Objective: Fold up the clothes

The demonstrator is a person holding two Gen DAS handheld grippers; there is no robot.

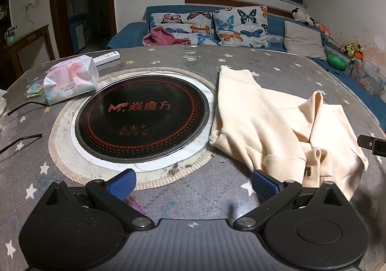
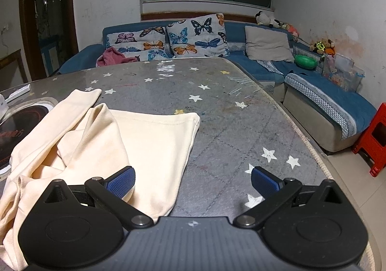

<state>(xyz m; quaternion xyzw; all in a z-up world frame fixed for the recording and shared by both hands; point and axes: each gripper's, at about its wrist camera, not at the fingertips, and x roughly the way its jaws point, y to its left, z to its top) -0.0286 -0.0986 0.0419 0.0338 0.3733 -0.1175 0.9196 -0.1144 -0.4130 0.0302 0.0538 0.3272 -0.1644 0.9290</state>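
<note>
At the bottom of the left wrist view the left gripper hangs over the table with its two blue-padded fingers spread wide, grasping nothing. Just beyond its right-hand finger, at the lower right of the frame, begins the one cream garment, rumpled, with one long part reaching up toward the frame's centre. The right gripper fills the bottom of its own view, released too, two blue pads apart and empty; its left-hand finger stands over the garment's near edge, though contact cannot be judged, and the cream garment spreads from there across the lower left, one flat panel ending in a corner at mid-frame. A tip of the right gripper shows at the right edge of the left view. The grey star-printed table cover carries everything. At the left view's centre sits one round black induction hob with red lettering, touching the garment's left edge. In the upper left lie one tissue pack and, behind it, one white power strip. Farther back stands one blue sofa with two butterfly cushions, one grey cushion, one pink cloth and one green bowl. One red stool stands at the right edge.
</note>
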